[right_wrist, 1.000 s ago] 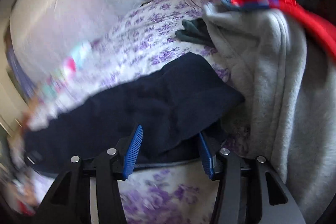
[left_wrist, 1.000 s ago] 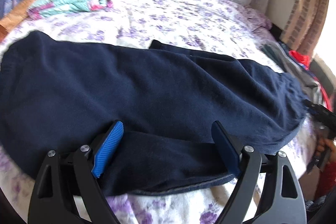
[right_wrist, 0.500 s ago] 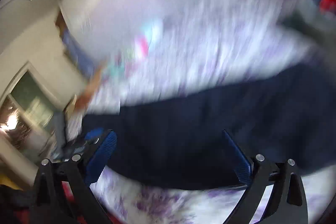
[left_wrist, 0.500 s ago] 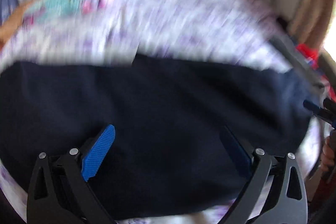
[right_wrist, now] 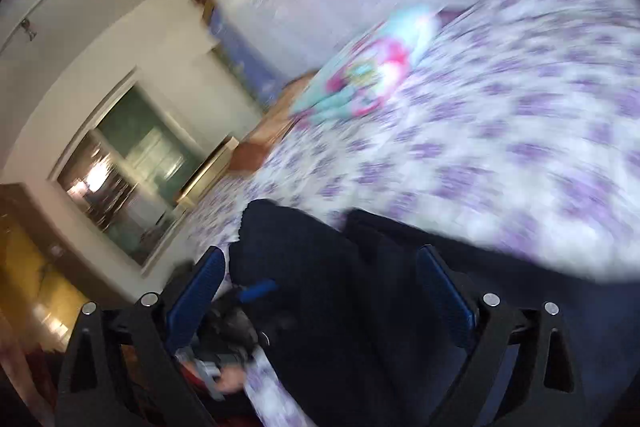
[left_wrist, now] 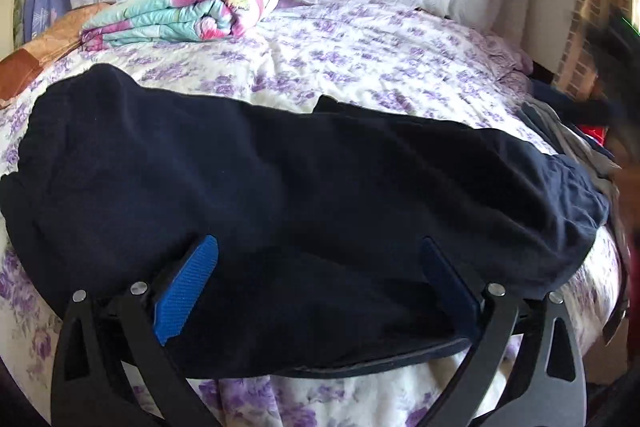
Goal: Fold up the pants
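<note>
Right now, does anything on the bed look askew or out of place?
The pants lie uneven: a dark flap pokes out past their far edge, and the right end is bunched. Clothes are heaped at the bed's right edge. The folded blanket looks tidy.

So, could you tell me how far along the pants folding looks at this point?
Early stage. Done: the navy pants lie spread lengthwise across the floral bedsheet, apparently one leg over the other. In hand: nothing is gripped; the left gripper hovers open over the near edge, and the right gripper is open above the pants in a blurred view. Left: the crosswise folds; the pants are still full length.
</note>
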`<action>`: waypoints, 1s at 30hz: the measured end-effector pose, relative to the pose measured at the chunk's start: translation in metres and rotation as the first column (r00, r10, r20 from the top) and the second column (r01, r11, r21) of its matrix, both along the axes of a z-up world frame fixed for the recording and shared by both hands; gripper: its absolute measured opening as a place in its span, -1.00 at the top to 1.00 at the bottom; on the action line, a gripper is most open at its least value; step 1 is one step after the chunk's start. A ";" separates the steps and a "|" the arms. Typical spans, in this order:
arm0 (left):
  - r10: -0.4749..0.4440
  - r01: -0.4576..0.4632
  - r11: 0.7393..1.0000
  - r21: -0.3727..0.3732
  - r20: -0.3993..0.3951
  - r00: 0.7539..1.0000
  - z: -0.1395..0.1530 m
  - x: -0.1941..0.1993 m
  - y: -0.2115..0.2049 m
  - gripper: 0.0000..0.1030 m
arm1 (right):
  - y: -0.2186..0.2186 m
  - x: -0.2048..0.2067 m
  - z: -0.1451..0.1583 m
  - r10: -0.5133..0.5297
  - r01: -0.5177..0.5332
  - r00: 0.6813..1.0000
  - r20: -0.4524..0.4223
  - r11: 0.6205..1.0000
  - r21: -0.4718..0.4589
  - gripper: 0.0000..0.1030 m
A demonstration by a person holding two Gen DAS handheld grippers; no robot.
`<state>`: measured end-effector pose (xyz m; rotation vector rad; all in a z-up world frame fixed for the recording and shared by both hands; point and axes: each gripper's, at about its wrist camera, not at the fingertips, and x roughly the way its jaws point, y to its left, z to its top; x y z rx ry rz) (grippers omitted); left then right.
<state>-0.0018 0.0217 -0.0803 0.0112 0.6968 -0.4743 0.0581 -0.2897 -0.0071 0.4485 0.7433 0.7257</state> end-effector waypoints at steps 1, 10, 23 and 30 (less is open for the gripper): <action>0.004 -0.004 1.000 0.013 0.020 1.000 0.000 -0.004 -0.002 -0.91 | 0.017 0.020 -0.002 0.042 -0.043 0.999 -0.021 0.999 -0.026 -0.65; -0.007 0.006 1.000 0.024 0.020 1.000 -0.003 -0.003 -0.003 -0.91 | 0.104 0.082 -0.057 0.168 -0.221 0.963 -0.211 0.940 -0.261 0.28; 0.013 -0.013 0.999 0.049 0.003 1.000 -0.002 0.005 -0.009 -0.91 | 0.082 0.095 -0.029 0.049 -0.056 0.998 -0.030 0.955 -0.290 0.93; 0.018 -0.018 0.998 0.060 0.000 1.000 -0.003 0.008 -0.010 -0.91 | 0.027 0.125 -0.066 -0.052 0.035 0.978 -0.204 0.996 -0.086 0.99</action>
